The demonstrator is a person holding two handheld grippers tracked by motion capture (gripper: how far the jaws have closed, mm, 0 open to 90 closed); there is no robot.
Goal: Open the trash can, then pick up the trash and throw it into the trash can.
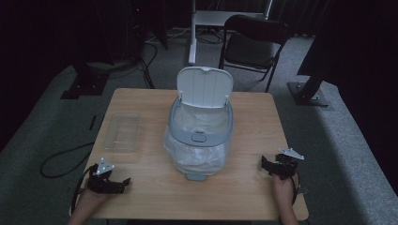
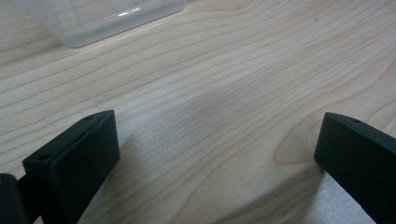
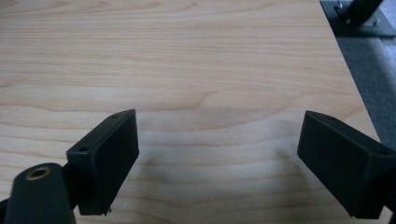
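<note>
Left gripper view: clear container [image 2: 100, 18], top cropped off.

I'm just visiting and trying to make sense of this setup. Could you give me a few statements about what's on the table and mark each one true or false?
1. The white bin in the middle of the table has its lid up. True.
2. A clear plastic tray lies to the right of the bin. False: it lies to the left of it.
3. The left gripper is holding the tray. False: its jaws are spread wide over bare wood, nothing between them.
4. The right gripper is open and empty. True.
5. A clear bag lines the bin. True.
</note>
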